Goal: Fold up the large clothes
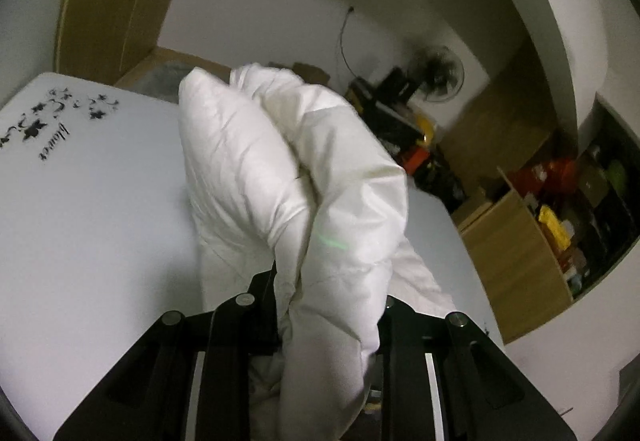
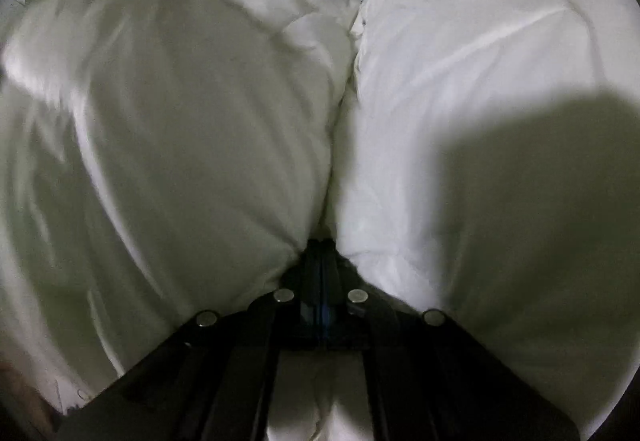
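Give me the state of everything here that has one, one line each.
White padded garment: bunched up, lifted off the table, pinched in both claws.
Left claw: shut on the garment, fabric bulging out between its fingers.
Right claw: shut on the garment, fingers nearly together, padding puffed up either side.
White table: garment hanging over it.
Fan: too blurred to tell whether running.

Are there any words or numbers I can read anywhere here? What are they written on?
"flower": black script on the white table top, beside black flower drawings; it runs sideways and is a bit blurred, so this reading is not certain.
Boxes and packets on the wooden shelf: any print is too small and blurred to read.
White padded garment, seen in both views: no writing visible.
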Demonstrator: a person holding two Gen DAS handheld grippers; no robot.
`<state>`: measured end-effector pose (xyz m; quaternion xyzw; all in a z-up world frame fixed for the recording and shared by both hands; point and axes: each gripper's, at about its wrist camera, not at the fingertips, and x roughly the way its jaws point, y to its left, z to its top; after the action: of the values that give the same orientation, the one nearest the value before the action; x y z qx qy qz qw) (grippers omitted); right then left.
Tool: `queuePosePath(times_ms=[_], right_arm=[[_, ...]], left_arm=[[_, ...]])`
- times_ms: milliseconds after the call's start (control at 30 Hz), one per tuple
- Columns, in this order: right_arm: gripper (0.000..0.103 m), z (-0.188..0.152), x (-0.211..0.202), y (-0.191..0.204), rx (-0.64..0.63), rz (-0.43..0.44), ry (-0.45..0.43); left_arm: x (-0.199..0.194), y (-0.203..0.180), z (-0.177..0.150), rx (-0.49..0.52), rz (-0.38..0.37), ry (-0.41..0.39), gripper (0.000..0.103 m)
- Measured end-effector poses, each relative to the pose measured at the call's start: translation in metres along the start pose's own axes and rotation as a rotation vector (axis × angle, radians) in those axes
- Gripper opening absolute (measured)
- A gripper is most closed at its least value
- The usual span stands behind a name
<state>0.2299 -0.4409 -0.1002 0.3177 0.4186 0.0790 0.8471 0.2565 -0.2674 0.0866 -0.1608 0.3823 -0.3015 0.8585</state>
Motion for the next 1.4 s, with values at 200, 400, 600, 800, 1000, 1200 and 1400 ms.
queuePosePath(times_ms=[200, 400, 600, 800, 1000, 1200, 1400], right_arm=[[0.002, 0.001, -0.094, -0.034, 0.064, 0.109, -0.148], [0.003, -0.02, -0.227, -0.121, 0.169, 0.012, -0.421], [0.006, -0.053, -0.262, -0.179, 0.27, -0.032, -0.439], [0.006, -0.061, -0.272, -0.207, 0.337, -0.036, -0.429], [0.007, -0.052, -0.286, -0.202, 0.316, -0.029, -0.399], [0.077, -0.02, -0.28, -0.193, 0.245, -0.016, -0.399], [0.079, -0.005, -0.257, -0.15, 0.185, 0.07, -0.276]], left_arm=[[0.007, -0.061, -0.009, 0.076, 0.01, 0.003, 0.023], [0.065, -0.136, -0.043, 0.135, 0.053, 0.077, 0.025], [0.158, -0.192, -0.122, 0.275, 0.153, 0.194, 0.039], [0.207, -0.208, -0.16, 0.42, 0.256, 0.168, 0.08], [0.196, -0.203, -0.173, 0.492, 0.135, 0.153, 0.09], [0.114, -0.168, -0.156, 0.297, -0.161, 0.199, 0.103], [-0.003, -0.1, -0.132, 0.205, -0.212, 0.052, 0.103]])
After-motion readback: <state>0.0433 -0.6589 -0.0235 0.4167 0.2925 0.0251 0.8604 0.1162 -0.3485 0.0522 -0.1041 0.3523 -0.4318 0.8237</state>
